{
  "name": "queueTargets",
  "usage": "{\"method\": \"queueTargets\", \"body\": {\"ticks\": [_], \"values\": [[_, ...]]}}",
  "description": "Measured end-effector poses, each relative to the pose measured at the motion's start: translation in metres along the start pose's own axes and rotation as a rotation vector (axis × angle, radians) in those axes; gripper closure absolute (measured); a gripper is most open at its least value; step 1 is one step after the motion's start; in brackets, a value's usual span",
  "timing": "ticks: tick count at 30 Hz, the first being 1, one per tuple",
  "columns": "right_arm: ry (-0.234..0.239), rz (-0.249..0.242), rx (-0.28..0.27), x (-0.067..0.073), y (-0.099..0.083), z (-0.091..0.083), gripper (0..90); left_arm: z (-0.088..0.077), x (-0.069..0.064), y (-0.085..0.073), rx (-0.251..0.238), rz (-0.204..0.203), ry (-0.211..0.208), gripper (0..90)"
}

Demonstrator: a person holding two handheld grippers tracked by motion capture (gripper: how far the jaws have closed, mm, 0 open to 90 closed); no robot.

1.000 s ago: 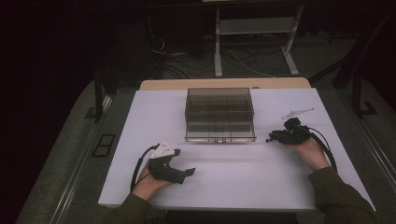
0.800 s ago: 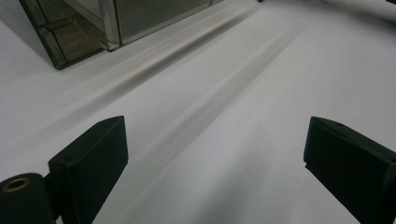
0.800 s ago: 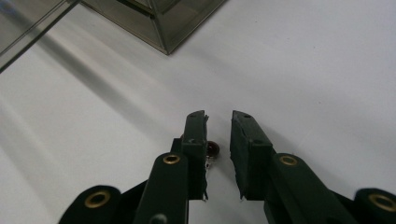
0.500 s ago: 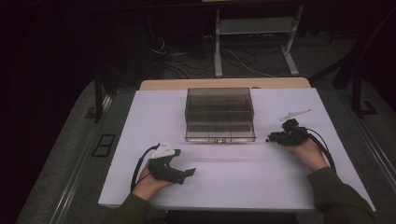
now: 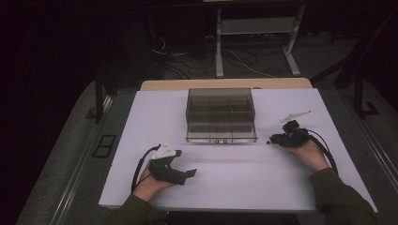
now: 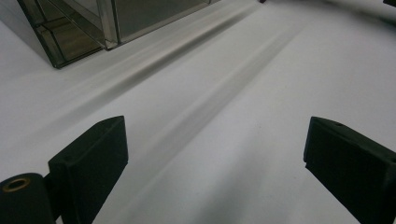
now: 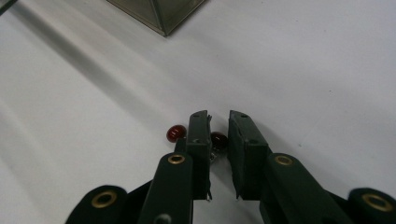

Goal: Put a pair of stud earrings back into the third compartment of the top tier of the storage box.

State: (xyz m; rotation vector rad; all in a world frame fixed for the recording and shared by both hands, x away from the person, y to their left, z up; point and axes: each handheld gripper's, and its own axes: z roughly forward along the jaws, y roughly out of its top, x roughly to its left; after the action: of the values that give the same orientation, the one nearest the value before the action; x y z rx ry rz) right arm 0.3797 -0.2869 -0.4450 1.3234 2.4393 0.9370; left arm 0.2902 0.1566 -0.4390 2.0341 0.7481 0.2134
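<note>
left claw (image 5: 190,174) spread wide, idle on tabletop (image 5: 234,187) | right claw (image 7: 218,135) nearly closed around one red bead (image 7: 218,140), grip unclear, second bead (image 7: 176,133) just outside | likely pick step; next: squeeze, lift, carry to box (image 5: 220,115)

White table (image 5: 244,183) bearing clear drawer box (image 5: 220,115), red beads (image 7: 176,133)

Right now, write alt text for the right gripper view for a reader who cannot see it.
The right gripper has its two black jaws nearly together over a white table, with a small dark red bead in the narrow gap between them. A second red bead lies just outside one jaw, and a corner of a clear plastic organizer box shows at the top.
</note>
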Motion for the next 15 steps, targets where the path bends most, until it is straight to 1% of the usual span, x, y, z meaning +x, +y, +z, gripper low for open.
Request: {"method": "queueTargets", "body": {"ticks": [15], "values": [[0.009, -0.014, -0.007, -0.0018, 0.0003, -0.0002, 79.0, -0.0002, -0.0008, 0.0006, 0.002, 0.009, -0.005, 5.6]]}}
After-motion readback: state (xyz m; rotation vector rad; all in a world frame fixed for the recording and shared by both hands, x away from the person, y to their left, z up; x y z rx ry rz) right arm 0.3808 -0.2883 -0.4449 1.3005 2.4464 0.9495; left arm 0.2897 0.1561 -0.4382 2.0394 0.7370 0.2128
